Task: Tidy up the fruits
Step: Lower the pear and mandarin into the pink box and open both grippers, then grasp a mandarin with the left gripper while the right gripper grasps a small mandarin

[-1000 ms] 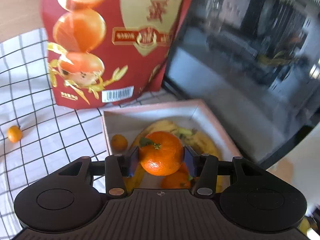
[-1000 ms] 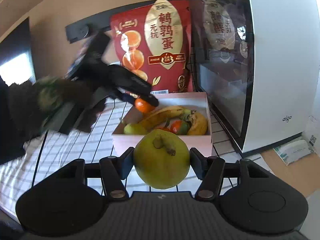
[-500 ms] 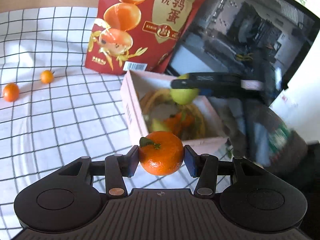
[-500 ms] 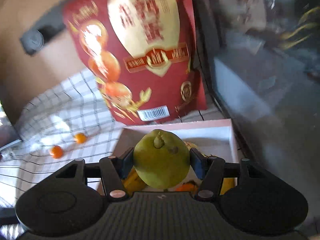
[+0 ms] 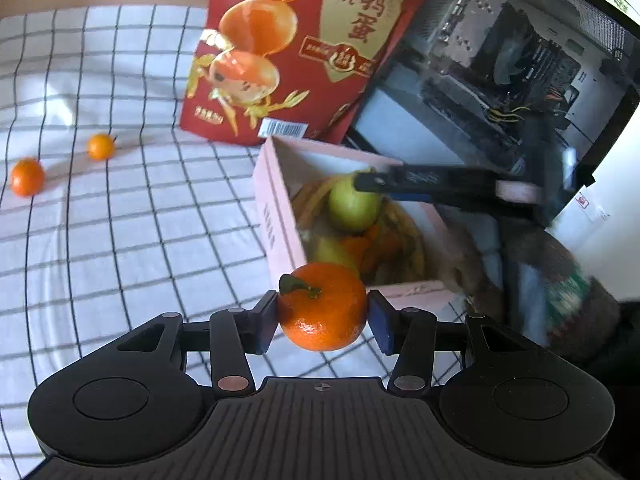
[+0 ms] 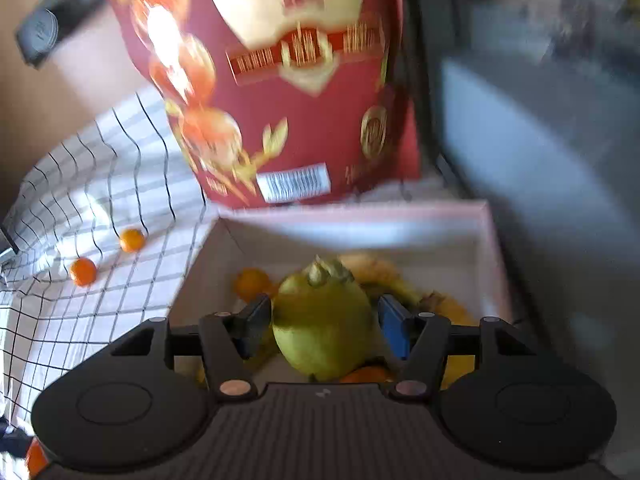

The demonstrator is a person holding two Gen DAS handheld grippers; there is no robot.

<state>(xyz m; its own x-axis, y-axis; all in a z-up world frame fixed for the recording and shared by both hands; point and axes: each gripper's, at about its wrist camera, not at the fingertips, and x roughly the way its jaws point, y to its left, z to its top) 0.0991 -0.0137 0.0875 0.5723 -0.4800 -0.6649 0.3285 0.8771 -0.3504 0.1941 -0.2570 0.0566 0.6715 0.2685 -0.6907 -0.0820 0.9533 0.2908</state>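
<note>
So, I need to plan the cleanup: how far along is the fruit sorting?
Partly done. Bananas and a few other fruits already lie in the pink box. In hand: the right hand-held gripper holds a green pear over the box, and the left hand-held gripper holds a tangerine just outside it. Left: two small oranges on the checked cloth.

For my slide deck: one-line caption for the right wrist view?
Right gripper holds a green pear over the pink box of fruit.
</note>
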